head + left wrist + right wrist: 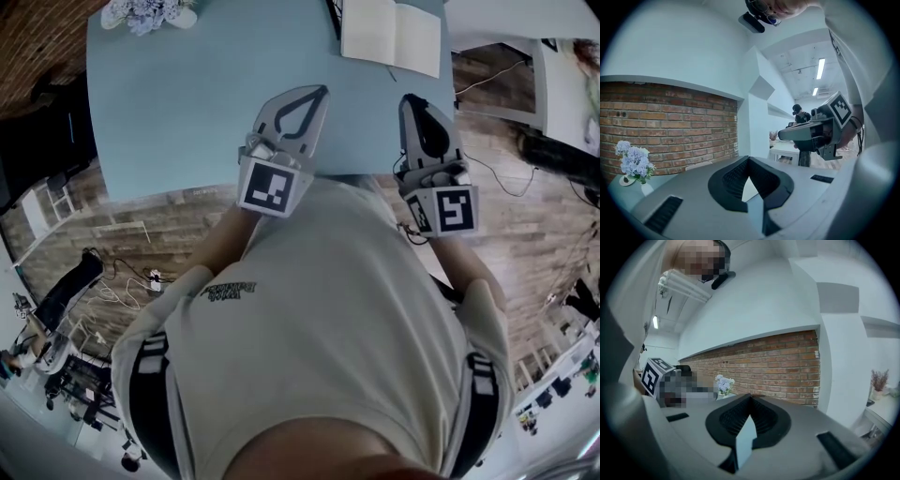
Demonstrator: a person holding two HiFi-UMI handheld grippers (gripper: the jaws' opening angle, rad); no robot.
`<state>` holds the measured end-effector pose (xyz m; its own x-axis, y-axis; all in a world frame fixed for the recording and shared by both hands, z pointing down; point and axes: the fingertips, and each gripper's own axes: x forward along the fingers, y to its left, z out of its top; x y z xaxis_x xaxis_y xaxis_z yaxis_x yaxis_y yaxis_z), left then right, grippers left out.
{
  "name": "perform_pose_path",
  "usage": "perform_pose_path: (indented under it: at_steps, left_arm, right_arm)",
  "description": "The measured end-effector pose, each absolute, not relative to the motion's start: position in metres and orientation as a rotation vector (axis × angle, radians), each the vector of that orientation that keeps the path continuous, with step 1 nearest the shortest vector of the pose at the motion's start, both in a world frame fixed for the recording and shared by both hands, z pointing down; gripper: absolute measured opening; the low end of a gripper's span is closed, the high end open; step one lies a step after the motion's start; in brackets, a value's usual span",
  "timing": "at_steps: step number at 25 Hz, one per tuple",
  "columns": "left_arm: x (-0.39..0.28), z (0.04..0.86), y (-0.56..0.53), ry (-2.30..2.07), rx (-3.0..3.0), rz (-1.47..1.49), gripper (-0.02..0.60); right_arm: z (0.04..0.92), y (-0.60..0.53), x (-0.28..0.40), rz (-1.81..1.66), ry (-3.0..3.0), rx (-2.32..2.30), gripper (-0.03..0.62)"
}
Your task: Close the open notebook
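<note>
An open notebook (391,33) with blank cream pages lies flat at the far edge of the pale blue table (187,103), right of centre. My left gripper (319,91) hovers over the table's near part, its tips touching and nothing held, short of the notebook and to its left. My right gripper (410,98) is shut and empty too, just below the notebook's right page. In the left gripper view the jaws (749,159) meet at a point; the right gripper view shows the same (750,397). Neither gripper view shows the notebook.
A white vase of pale flowers (150,11) stands at the table's far left corner, also seen as a vase of flowers (633,161) before a brick wall (787,366). Cables (506,178) trail over the wooden floor to the right. A white table (525,14) stands beyond.
</note>
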<state>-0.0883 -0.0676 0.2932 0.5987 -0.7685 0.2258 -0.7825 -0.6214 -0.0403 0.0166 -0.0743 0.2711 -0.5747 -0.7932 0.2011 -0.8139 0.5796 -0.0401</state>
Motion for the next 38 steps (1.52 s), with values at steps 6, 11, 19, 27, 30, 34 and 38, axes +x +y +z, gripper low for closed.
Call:
perform_pose_path:
  at_steps: [6,11,19,27,30,34,38]
  left_arm:
    - [-0.074,0.299,-0.076,-1.336,2.695,0.331,0.003]
    - [-0.076,0.298,-0.091,-1.394,2.663,0.317,0.003]
    - [-0.073,0.325,-0.118,-1.362,2.688,0.358,0.003]
    - [-0.066,0.364,-0.147,-1.339,2.677,0.404,0.003]
    - [-0.067,0.386,-0.155,-1.314,2.635,0.439,0.003]
    - [-0.070,0.419,-0.164,-1.268,2.553,0.490,0.003]
    - [-0.068,0.445,-0.176,-1.228,2.523,0.518,0.003]
  right_arm:
    - [0.281,-0.079,0.019,0.206,-2.665,1.279,0.002]
    - [0.289,-0.087,0.025,0.219,-2.658,1.245,0.002]
    - [0.315,-0.116,0.026,0.201,-2.629,1.153,0.009]
    - [0.360,-0.154,0.010,0.205,-2.563,1.085,0.095]
    - [0.384,-0.164,-0.003,0.200,-2.538,1.046,0.137]
    - [0.419,-0.176,-0.022,0.205,-2.490,1.005,0.170]
    - [0.457,-0.191,-0.029,0.225,-2.424,1.001,0.192]
